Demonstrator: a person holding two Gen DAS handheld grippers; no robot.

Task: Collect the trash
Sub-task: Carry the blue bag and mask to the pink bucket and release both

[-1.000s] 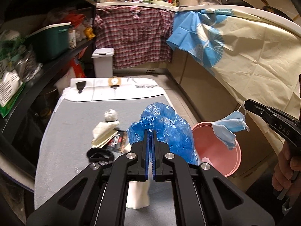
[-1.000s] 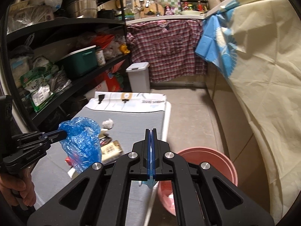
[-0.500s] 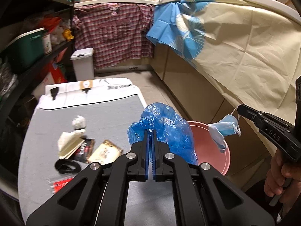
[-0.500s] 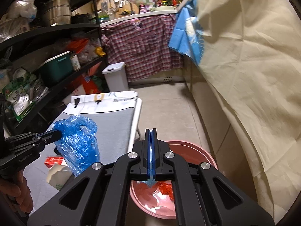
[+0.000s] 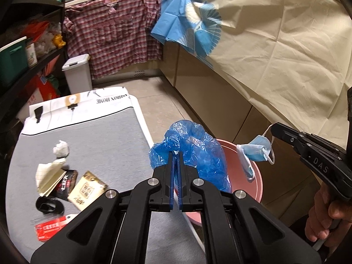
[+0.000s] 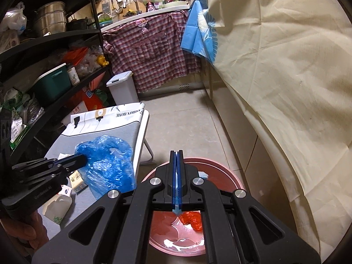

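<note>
My left gripper (image 5: 175, 154) is shut on a crumpled blue plastic bag (image 5: 193, 151), held at the right edge of the grey table (image 5: 99, 136), beside the pink bucket (image 5: 257, 176). My right gripper (image 6: 177, 154) is shut on a light blue face mask (image 5: 256, 151), which hangs over the pink bucket (image 6: 222, 167). In the right wrist view only a sliver of the mask (image 6: 177, 210) shows below the jaws. The bucket holds a red wrapper (image 6: 191, 219). On the table lie a white tissue ball (image 5: 61, 148), folded paper (image 5: 47, 176), a cream packet (image 5: 85, 190) and a red wrapper (image 5: 49, 231).
A black ring (image 5: 49, 206) and a dark wrapper (image 5: 67, 182) also lie on the table. A white lidded bin (image 5: 78, 74) stands beyond it. Black shelving (image 6: 55, 70) runs along the left. Cloth-draped cabinets (image 5: 275, 55) run along the right. Tiled floor (image 6: 187, 123) lies between.
Both grippers have swung right, away from the table. The mask now hangs over the bucket and the blue bag has come to the table's right edge.
</note>
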